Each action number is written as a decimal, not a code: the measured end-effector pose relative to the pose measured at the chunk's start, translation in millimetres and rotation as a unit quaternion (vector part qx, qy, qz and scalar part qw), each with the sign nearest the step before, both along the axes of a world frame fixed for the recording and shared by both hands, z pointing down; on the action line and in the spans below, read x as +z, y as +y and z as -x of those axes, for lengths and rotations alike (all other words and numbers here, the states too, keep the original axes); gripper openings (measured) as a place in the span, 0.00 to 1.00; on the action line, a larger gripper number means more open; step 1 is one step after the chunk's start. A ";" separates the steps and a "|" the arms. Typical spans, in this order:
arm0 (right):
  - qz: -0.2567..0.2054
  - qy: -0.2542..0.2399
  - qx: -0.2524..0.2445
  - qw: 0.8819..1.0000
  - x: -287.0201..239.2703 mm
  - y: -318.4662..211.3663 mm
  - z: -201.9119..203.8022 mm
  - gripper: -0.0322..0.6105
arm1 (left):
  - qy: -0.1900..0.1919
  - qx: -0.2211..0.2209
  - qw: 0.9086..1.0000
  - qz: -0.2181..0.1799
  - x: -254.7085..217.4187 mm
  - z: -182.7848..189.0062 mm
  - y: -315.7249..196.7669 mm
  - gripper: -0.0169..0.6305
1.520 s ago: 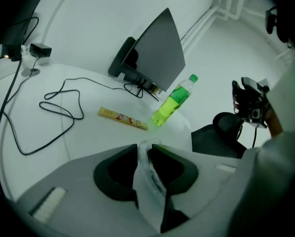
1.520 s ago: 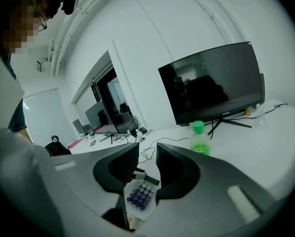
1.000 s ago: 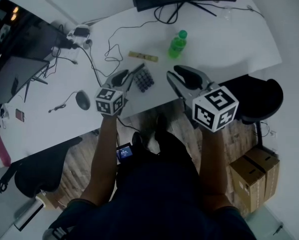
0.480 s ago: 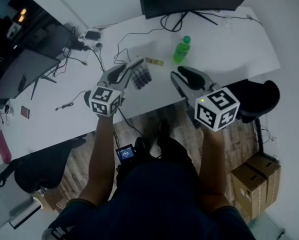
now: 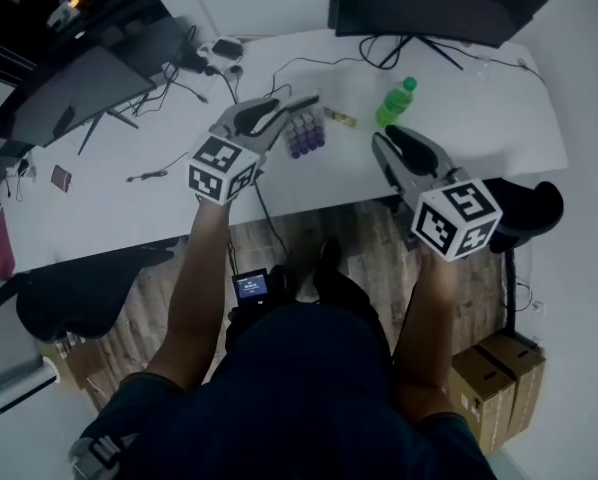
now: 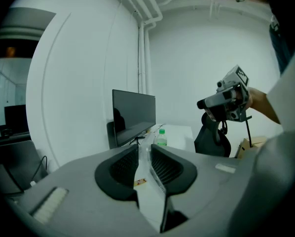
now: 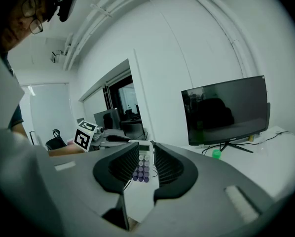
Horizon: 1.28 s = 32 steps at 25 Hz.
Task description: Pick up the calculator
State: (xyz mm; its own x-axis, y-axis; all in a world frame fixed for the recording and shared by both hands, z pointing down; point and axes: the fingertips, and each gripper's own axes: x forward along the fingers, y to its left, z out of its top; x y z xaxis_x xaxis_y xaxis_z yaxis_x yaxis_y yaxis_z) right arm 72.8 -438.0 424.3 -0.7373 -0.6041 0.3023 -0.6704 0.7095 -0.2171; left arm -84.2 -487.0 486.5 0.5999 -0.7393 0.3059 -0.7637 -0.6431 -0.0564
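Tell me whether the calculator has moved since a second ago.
Yes. In the head view the calculator lay just below the yellow strip. Now it is clamped in the left hand-held gripper, sits to the strip's left and is lifted off the table.

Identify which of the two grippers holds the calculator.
The left gripper: its jaws clamp the calculator by its edge, while the right gripper holds nothing.

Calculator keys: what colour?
Mostly purple, some white, on the white rectangular calculator; clearest in right gripper view.
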 end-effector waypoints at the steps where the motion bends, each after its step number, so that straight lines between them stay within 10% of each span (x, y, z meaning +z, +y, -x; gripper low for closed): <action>1: -0.005 0.000 -0.002 1.000 -4.1 1.4 2.7 0.20 | -0.001 0.001 1.000 -0.003 -5.2 2.6 2.4 0.14; 32: -0.120 -0.024 -0.020 0.992 -100.4 53.1 80.8 0.20 | -0.005 0.086 0.988 -0.131 -169.1 57.5 101.2 0.14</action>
